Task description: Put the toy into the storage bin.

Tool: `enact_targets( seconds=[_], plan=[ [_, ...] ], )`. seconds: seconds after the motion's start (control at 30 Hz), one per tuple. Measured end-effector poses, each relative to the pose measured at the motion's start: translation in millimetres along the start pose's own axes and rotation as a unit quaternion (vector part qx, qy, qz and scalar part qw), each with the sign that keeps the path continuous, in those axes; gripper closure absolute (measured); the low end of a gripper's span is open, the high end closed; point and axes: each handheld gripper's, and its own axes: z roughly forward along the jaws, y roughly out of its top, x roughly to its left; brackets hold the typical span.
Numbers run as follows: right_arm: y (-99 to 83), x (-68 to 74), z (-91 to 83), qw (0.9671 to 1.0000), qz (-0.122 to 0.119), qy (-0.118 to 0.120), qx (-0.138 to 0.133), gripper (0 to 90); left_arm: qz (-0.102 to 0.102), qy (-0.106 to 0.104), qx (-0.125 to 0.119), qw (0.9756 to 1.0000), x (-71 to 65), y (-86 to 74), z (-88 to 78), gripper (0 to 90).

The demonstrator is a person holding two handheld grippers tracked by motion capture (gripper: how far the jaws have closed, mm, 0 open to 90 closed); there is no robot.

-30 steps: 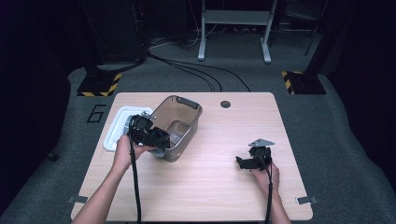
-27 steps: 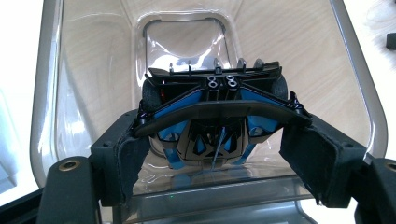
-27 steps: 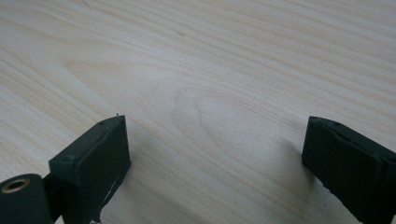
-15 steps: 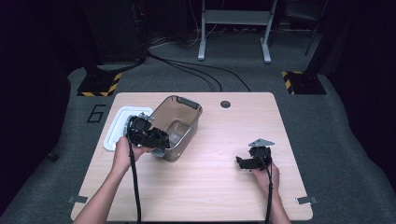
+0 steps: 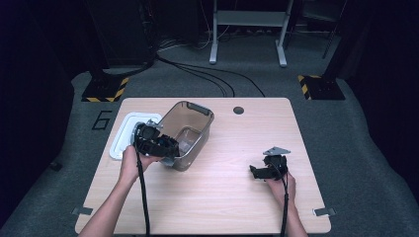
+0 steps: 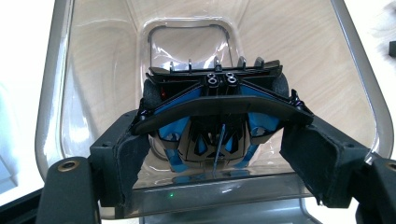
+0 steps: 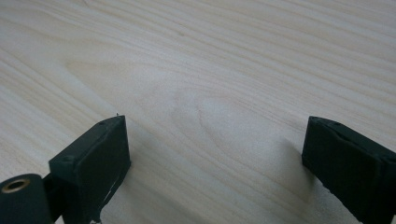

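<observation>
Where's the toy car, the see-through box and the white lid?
toy car [image 6: 212,105]: left gripper view, its black rear wing.
see-through box [image 5: 200,108]: high view, its far rim.
white lid [image 5: 123,136]: high view, its flat top.

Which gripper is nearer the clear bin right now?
Left. The left gripper is at the bin's rim, holding a toy car in its mouth; the right gripper rests on the table, well apart.

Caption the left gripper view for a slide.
Left gripper holds a blue-and-black toy car at the mouth of a tipped clear bin.
</observation>
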Motion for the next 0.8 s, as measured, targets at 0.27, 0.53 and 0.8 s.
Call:
enact_targets(
  seconds=[0.27, 0.53, 0.8],
  plan=[
    [0.0, -0.1, 0.1, 1.0, -0.001, 0.0, 0.0, 6.5, -0.001, 0.005, -0.003, 1.0, 0.4, -0.8, 0.0, 21.3],
    [0.0, -0.1, 0.1, 1.0, -0.001, 0.0, 0.0, 6.5, -0.007, 0.001, -0.012, 0.9999, 2.6, -2.7, -0.6, 18.2],
    [0.0, -0.1, 0.0, 1.0, -0.001, 0.0, 0.0, 6.5, -0.01, -0.001, -0.014, 0.9999, 3.0, -3.8, -2.2, 15.0]
  ],
)
